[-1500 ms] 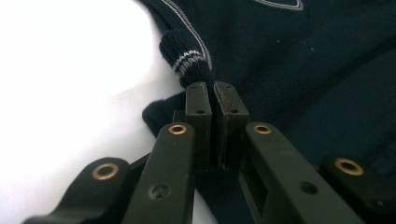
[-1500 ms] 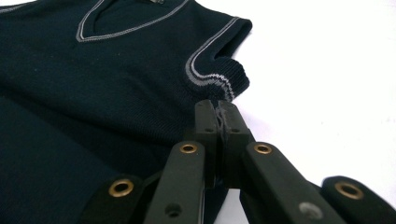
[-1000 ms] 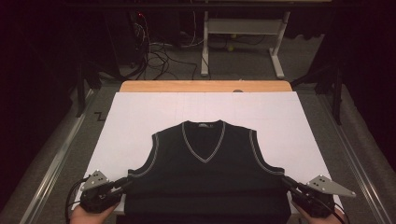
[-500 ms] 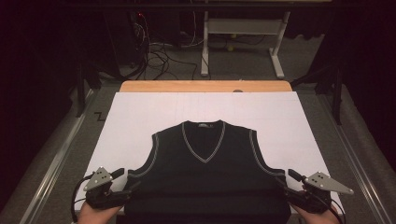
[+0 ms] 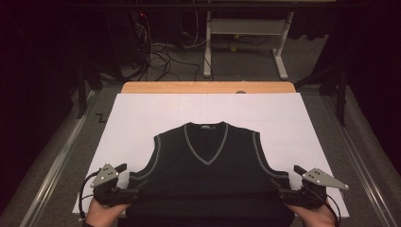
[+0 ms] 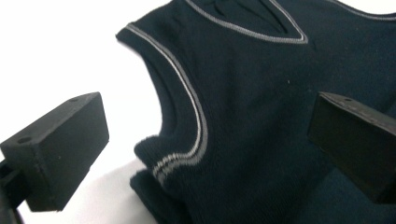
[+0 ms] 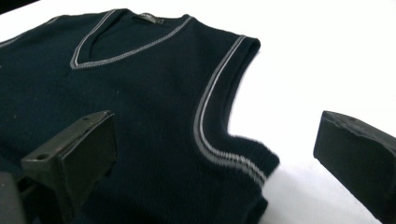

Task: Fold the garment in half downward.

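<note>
Two grippers sit at the near bench edge, one at each lower side of a dark sleeveless vest (image 5: pixel 208 175) lying flat, neck away, on the white sheet (image 5: pixel 142 118) covering the bench. Left gripper (image 5: pixel 135 191): fingers have just been opening, now wide apart, vest's armhole corner between them, not pressed. Right gripper (image 5: pixel 279 191): same, fingers just opened wide, straddling the other armhole corner, no grip.
</note>
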A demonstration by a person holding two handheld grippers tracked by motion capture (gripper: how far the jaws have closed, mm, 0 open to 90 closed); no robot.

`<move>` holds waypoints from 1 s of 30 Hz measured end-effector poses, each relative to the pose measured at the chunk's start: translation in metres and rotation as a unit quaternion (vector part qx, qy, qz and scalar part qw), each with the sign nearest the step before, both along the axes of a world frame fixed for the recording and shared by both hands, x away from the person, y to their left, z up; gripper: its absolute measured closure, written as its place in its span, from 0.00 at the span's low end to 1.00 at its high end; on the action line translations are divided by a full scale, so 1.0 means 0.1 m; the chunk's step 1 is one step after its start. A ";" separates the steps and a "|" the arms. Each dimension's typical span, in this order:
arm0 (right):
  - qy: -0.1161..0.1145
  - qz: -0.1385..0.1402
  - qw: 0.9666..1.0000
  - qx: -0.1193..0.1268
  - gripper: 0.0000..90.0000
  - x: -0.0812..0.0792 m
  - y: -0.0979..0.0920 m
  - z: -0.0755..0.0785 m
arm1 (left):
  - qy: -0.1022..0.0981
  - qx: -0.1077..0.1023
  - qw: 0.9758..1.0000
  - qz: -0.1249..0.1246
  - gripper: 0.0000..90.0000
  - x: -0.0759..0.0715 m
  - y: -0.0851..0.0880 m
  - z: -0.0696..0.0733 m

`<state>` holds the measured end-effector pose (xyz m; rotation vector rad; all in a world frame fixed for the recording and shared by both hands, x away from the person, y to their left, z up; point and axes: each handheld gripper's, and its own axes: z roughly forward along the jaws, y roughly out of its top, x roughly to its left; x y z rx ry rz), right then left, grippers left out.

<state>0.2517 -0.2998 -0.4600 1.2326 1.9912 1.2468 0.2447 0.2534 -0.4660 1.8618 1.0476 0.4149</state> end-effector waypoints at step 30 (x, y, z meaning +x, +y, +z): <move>0.011 -0.009 0.998 -0.055 0.00 1.20 0.45 0.36 | 0.028 0.009 0.999 0.032 0.00 1.31 -0.46 0.52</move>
